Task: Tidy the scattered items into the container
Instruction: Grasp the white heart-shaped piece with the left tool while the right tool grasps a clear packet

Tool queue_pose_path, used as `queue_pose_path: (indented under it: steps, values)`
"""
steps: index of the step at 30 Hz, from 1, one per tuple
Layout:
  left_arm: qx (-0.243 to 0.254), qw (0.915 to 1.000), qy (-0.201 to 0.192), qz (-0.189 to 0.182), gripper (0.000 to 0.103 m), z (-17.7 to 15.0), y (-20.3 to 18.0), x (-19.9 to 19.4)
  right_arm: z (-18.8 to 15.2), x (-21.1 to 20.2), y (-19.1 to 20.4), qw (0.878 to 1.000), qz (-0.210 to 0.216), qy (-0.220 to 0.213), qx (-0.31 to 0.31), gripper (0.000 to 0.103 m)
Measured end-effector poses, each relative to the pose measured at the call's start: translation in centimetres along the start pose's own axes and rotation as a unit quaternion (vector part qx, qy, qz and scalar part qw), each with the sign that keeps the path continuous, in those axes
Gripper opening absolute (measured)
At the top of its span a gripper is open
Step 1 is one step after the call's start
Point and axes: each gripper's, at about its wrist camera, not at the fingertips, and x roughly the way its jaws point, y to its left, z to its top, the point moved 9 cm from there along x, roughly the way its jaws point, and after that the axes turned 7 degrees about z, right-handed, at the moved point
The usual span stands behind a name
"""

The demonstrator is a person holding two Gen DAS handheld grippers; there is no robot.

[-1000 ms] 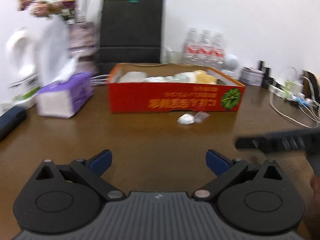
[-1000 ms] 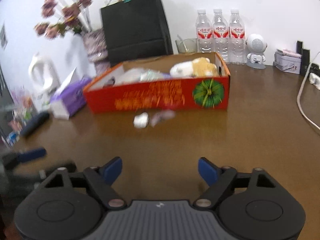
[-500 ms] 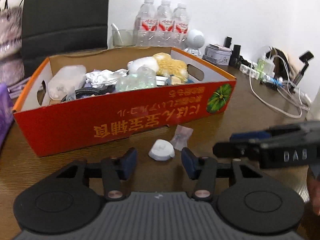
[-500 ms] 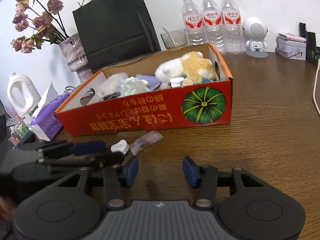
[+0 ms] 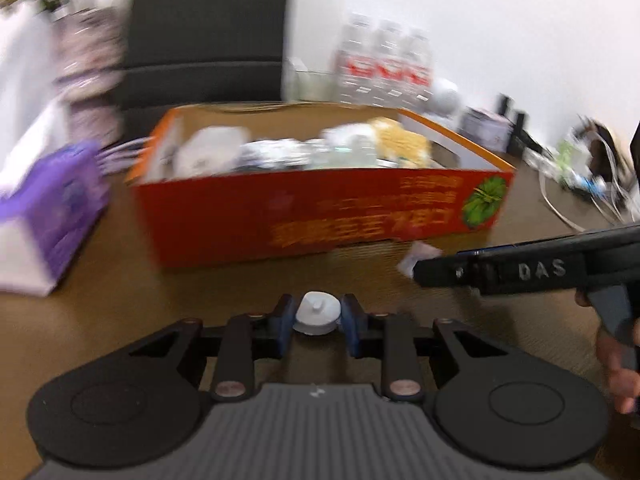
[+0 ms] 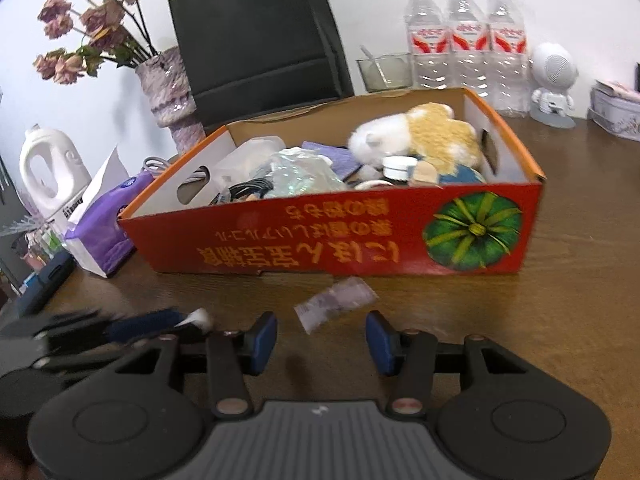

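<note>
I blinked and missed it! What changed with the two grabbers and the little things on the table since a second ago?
Both grippers moved in toward the box. The left gripper has just been closing and now pinches the white cap. The right gripper closed partway and is open, nothing between its pads, just short of the packet. The box and packet stayed put.

Red box (image 6: 304,240), green pumpkin print (image 6: 472,230)

Black left gripper (image 5: 316,326), blue-padded fingers (image 5: 283,326), ribbed grey body.
</note>
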Motion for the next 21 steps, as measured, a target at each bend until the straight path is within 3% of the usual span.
queue_pose_path:
  steps: [2, 5, 8, 9, 13, 18, 21]
  values:
    - [-0.03, 0.9994, -0.002, 0.014, 0.027, -0.1, 1.6, -0.4, 0.4, 0.9, 0.5, 1.0, -0.013, -0.001, -0.011, 0.05]
    - [-0.053, 0.9986, 0.004, 0.007, 0.027, 0.1, 2.5, -0.3, 0.8, 1.9, 1.4, 0.999, -0.036, -0.001, -0.037, 0.05]
    - [-0.036, 0.9992, 0.003, 0.015, 0.027, 0.1, 2.2, -0.2, 0.5, 2.6, 2.6, 0.994, -0.066, 0.001, -0.087, 0.046]
    - [-0.034, 0.9993, 0.001, 0.015, 0.027, 0.1, 2.1, -0.3, 0.4, 2.7, 2.9, 0.992, -0.074, -0.001, -0.101, 0.04]
    - [-0.033, 0.9992, -0.006, 0.023, 0.027, 0.1, 2.2, -0.6, -0.1, 2.2, 3.4, 0.99, -0.076, -0.004, -0.115, 0.018]
    - [-0.03, 0.9988, -0.02, 0.033, 0.027, 0.2, 2.1, -1.1, -1.2, 0.2, 2.8, 0.991, -0.089, -0.012, -0.098, 0.015]
    - [-0.045, 0.9976, -0.031, 0.042, 0.027, 0.7, 1.6, -2.8, -1.8, -2.7, 2.9, 0.993, -0.082, -0.038, -0.08, 0.015]
